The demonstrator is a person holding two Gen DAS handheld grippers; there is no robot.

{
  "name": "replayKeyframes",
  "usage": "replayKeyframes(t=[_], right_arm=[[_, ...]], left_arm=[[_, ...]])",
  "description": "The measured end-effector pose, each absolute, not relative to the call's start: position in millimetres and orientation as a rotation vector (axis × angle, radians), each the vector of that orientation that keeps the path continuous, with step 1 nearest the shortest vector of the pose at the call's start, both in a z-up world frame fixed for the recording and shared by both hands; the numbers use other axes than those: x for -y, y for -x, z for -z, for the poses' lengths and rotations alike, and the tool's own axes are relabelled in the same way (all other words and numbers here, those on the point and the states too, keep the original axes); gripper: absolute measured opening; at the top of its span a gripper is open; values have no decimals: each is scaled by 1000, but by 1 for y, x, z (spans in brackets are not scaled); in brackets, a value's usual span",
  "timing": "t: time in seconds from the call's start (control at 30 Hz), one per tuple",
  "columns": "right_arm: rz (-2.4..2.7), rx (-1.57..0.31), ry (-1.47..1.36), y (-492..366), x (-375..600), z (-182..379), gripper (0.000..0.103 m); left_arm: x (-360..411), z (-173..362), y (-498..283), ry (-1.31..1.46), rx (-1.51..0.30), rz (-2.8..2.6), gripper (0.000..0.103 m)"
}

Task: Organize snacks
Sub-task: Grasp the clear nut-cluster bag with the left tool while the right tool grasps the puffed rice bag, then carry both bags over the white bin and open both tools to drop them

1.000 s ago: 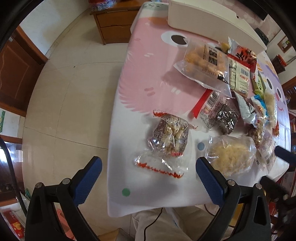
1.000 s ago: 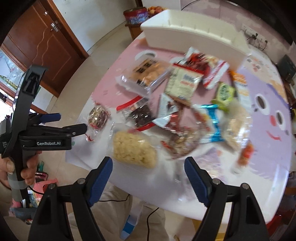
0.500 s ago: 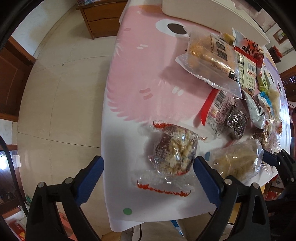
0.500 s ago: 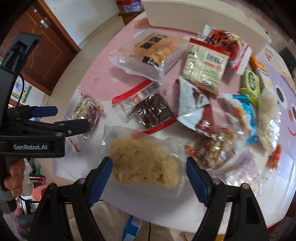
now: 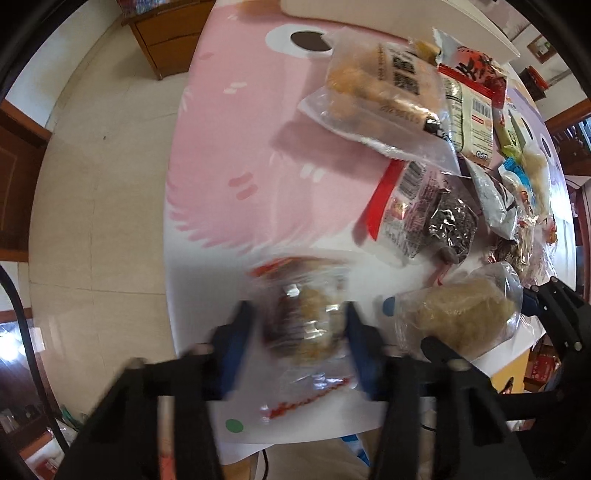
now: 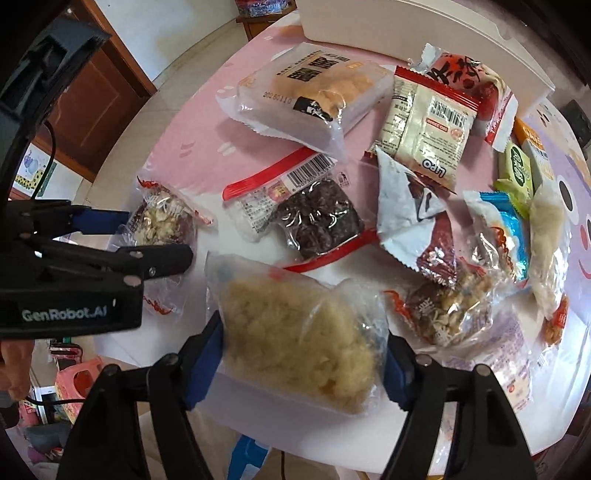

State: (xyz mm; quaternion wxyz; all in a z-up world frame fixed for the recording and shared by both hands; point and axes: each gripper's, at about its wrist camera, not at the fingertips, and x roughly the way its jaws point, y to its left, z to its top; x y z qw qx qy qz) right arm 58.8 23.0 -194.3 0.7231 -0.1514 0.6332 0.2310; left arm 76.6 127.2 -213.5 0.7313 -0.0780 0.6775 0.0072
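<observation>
Several snack packs lie on a pink and white cartoon tablecloth [image 5: 236,155]. My left gripper [image 5: 301,332] is closing on a clear pack of mixed nut snack [image 5: 306,325] near the table's front edge; its blue pads touch both sides, and the view is blurred. That pack also shows in the right wrist view [image 6: 159,225]. My right gripper [image 6: 303,354] has its blue pads against both sides of a clear bag of yellow crispy snack [image 6: 295,339], which also shows in the left wrist view [image 5: 461,317].
A white bin [image 6: 406,29] stands at the table's far end. Between it and the grippers lie a large bag of puffs [image 6: 314,92], a dark seaweed pack [image 6: 314,221], a beige noodle pack [image 6: 428,129] and other packs. Tiled floor [image 5: 92,184] lies to the left.
Both grippers moved forward and down to the table. The left jaws narrowed around the nut snack pack; the right jaws came to both sides of the yellow snack bag.
</observation>
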Motion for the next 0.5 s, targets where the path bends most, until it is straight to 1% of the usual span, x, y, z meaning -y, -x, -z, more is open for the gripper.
replayKeyframes(t=[0.1, 0.2, 0.23, 0.27, 0.4, 0.47, 0.5], right_arm=[[-535, -1385, 344, -60, -17, 185, 71], [-570, -1366, 340, -59, -9, 169, 66], [-594, -1364, 335, -58, -4, 164, 55], [-615, -1361, 326, -59, 4, 155, 47], [-657, -1301, 335, -62, 9, 129, 45], [-685, -1273, 323, -67, 19, 111, 42], [-704, -1259, 317, -70, 23, 101, 31]], left_arm=[[-125, 214, -79, 206, -1480, -33, 38], [-133, 210, -69, 237, -1474, -67, 38], [-133, 208, -68, 247, -1470, -81, 37], [-134, 203, -66, 260, -1460, -95, 37], [-133, 172, -54, 313, -1403, -137, 37], [-129, 152, -51, 327, -1361, -158, 37], [-125, 140, -49, 334, -1336, -166, 37]])
